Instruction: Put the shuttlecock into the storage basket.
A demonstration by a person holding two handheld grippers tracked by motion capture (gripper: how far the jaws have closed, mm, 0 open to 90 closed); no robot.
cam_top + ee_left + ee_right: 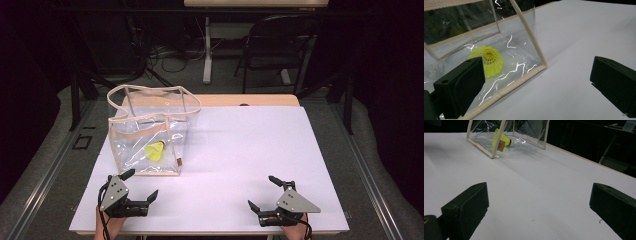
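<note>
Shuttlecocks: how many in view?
1. A yellow shuttlecock lies on the bottom of the clear bag at the table's left side, just ahead of the left gripper. The bag is see-through, so none seems hidden.

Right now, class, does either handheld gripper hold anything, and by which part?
Nothing is held. The left gripper and right gripper are open, apart from the clear plastic bag.

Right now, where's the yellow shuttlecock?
In the high view the yellow shuttlecock lies on the floor of the clear bag at the table's left, just beyond the open left gripper.
</note>
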